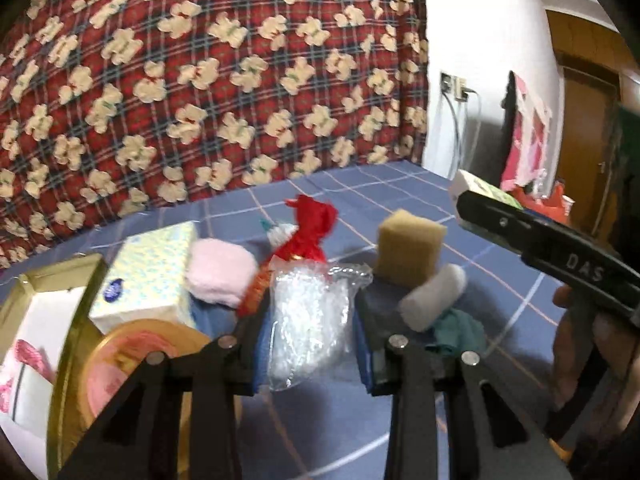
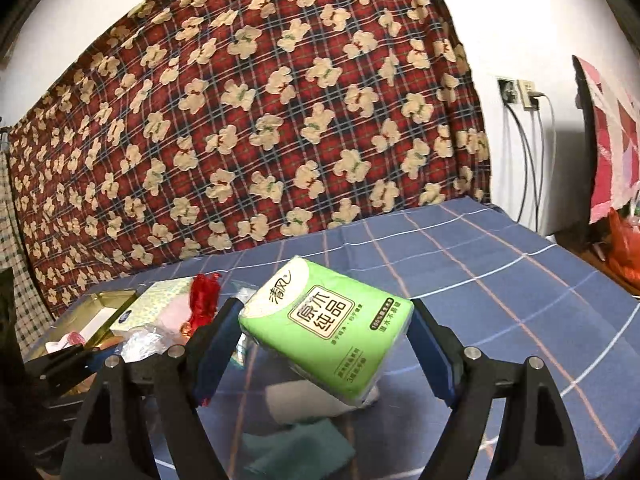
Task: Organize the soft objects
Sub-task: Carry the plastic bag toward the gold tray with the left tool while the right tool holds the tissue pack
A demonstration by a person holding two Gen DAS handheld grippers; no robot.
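The left gripper is held low with its jaws closed on a clear plastic bag. The right gripper is raised, its jaws clamped on a green tissue pack. In the left wrist view, the right hand is seen wrapped around its handle.

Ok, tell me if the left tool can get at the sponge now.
Probably not: the left tool is shut on a clear plastic bag, and the sponge stands beyond it. It must drop the bag first.
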